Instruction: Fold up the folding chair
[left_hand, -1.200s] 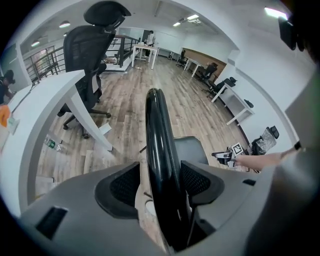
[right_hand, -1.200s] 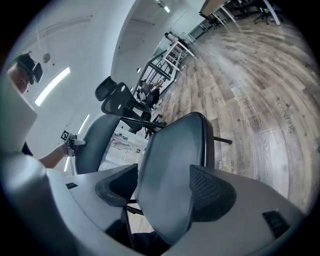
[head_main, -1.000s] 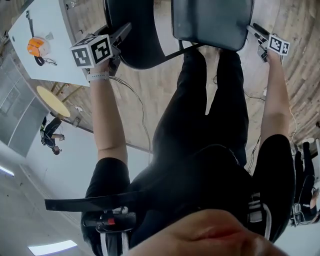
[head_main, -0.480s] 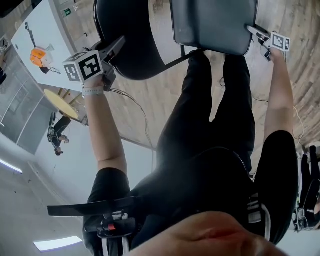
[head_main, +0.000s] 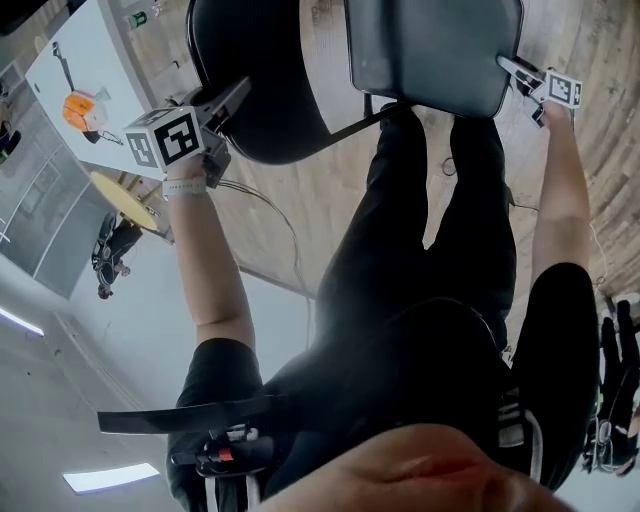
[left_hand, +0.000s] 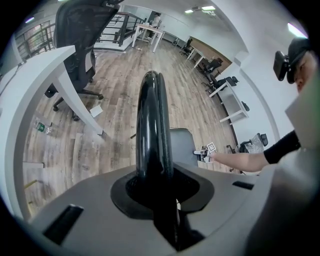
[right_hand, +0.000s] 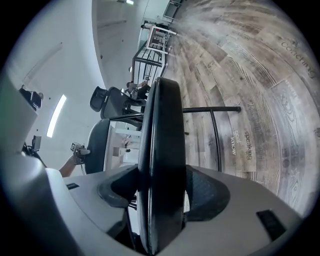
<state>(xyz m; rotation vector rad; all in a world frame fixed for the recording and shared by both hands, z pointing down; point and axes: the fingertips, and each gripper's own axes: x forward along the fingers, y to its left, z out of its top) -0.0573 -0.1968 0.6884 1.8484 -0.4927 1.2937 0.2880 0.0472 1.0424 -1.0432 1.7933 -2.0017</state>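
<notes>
1. Chair and place: the folding chair (head_main: 400, 60) stood open on the wooden floor (head_main: 300, 210), right in front of the person's legs (head_main: 420, 230). It was not yet folded.
2. It looked stiff and a bit heavy, I think. Its thin black frame (head_main: 350, 122) would likely bend only at the joints. The best way to fold it seemed to be to hold the back steady and lift the seat by its edge. The smooth edges could slip, so it needed a firm hold.
3. Its back (head_main: 265, 90) was round, black and shiny. Its seat (head_main: 430, 50) was a dark grey square with round corners, and it looked thick and padded.
4. The left tongs (head_main: 228, 98) had just been closing. They were narrow and pinched on the edge of the back. The black rim ran right between the jaws.
5. The right tongs (head_main: 512, 70) had just been closing a little too. They stood wide, because the thick seat edge filled them. They looked to press on the seat at its near corner.
6. The left tongs carried a cube (head_main: 165, 138) with black and white squares on it.
7. Farther off, at the left, was a white table (head_main: 70, 60) with an orange thing (head_main: 78, 112) on it.
</notes>
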